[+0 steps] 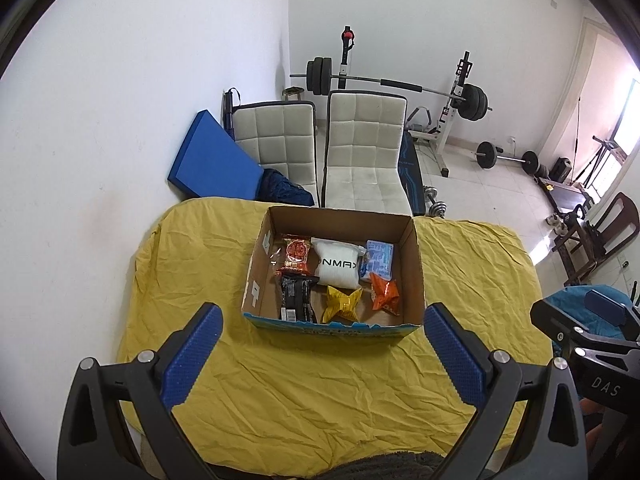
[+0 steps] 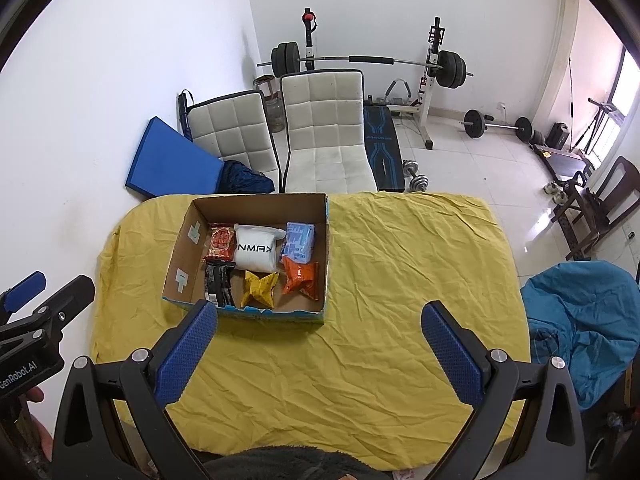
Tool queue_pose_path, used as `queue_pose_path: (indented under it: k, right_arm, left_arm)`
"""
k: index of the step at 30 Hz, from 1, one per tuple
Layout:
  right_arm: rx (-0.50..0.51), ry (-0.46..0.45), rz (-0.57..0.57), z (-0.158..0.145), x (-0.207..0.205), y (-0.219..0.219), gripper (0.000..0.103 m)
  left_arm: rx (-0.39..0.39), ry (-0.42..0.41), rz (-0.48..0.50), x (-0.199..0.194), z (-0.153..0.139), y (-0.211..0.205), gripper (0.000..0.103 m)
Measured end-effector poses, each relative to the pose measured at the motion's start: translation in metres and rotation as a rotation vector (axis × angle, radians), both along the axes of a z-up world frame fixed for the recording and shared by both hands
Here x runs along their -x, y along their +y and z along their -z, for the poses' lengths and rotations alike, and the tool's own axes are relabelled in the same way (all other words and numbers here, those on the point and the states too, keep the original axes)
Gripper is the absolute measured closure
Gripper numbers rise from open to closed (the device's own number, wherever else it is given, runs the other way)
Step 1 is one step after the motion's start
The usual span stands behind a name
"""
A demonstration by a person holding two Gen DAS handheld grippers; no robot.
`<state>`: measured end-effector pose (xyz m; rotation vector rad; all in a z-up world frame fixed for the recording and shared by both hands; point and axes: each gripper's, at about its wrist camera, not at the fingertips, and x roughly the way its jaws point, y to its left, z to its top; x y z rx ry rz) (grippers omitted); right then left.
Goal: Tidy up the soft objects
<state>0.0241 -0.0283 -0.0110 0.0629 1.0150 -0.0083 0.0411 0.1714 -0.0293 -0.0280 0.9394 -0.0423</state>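
Note:
An open cardboard box (image 1: 416,264) stands on the yellow-covered table (image 1: 320,380). It holds a red packet (image 1: 296,258), a white pouch (image 1: 336,266), a light blue pack (image 1: 378,258), a black packet (image 1: 298,296), a yellow packet (image 1: 342,302) and an orange packet (image 1: 384,294). The box also shows in the right wrist view (image 2: 326,264). My left gripper (image 1: 320,352) is open and empty, above the cloth just in front of the box. My right gripper (image 2: 316,344) is open and empty, in front of the box and to its right.
Two white padded chairs (image 1: 360,152) and a blue mat (image 1: 212,156) stand behind the table. A barbell rack (image 1: 400,88) and weights lie further back. A blue cloth heap (image 2: 584,320) sits at the table's right edge. A wall runs along the left.

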Motion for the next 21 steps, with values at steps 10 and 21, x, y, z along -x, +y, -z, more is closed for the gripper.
queue_pose_path:
  k: [10, 21]
  right_arm:
    - [-0.001, 0.003, -0.001, 0.001, 0.0004, -0.0013, 0.0]
    - [-0.002, 0.003, -0.003, 0.0007, 0.0022, -0.0015, 0.0]
  left_arm:
    - [0.003, 0.017, 0.003, -0.0004, 0.0033, 0.0004, 0.0]
    - [0.001, 0.015, 0.005, -0.0005, 0.0042, 0.0012, 0.0]
